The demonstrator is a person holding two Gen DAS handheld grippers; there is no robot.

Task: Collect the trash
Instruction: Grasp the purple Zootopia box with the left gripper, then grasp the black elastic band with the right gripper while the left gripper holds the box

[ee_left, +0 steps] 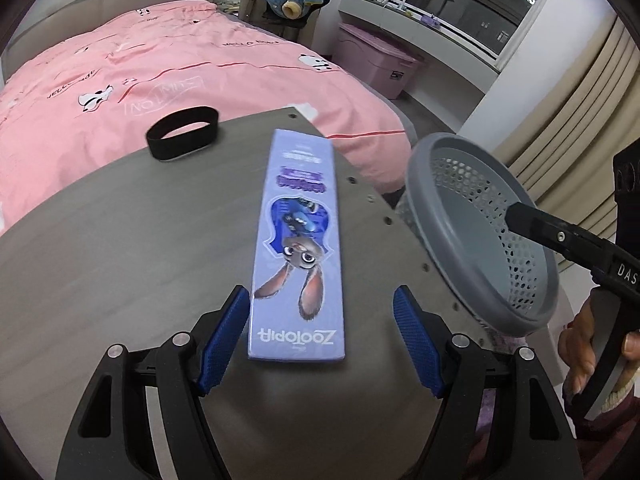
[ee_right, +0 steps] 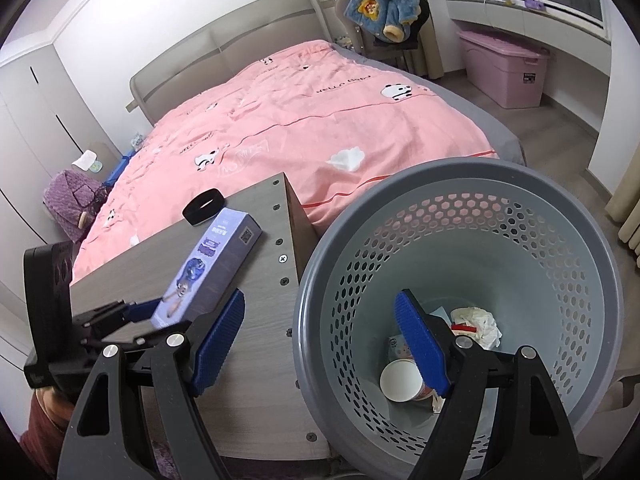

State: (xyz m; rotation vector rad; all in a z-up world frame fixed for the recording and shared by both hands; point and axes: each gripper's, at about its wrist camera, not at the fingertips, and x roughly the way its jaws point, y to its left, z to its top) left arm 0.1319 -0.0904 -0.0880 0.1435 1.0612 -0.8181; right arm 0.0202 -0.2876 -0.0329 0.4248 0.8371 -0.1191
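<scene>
We are at the pick-up step: the left gripper (ee_left: 322, 340) stands with its jaws apart around the near end of the purple Zootopia box (ee_left: 298, 240), one pad on each side and neither pressing yet. The box lies flat on the grey table (ee_left: 120, 240), running from the near edge toward the far corner; a black band (ee_left: 183, 132) sits well apart from it near the far left edge. The next move, as we judge it, calls for closing the pads squarely on the box's long sides, lifting it clear, and swinging it right over the table's right edge.

There the grey perforated trash basket (ee_right: 460, 184) stands just beside the table. The right gripper (ee_right: 320, 340) is spread wide over its rim, one pad outside and one inside, gripping nothing that we can see. Inside the basket lie a paper cup (ee_right: 402, 380) on its side, a crumpled white tissue (ee_right: 478, 320) and what seems to be a small red wrapper, too small to name surely.
</scene>
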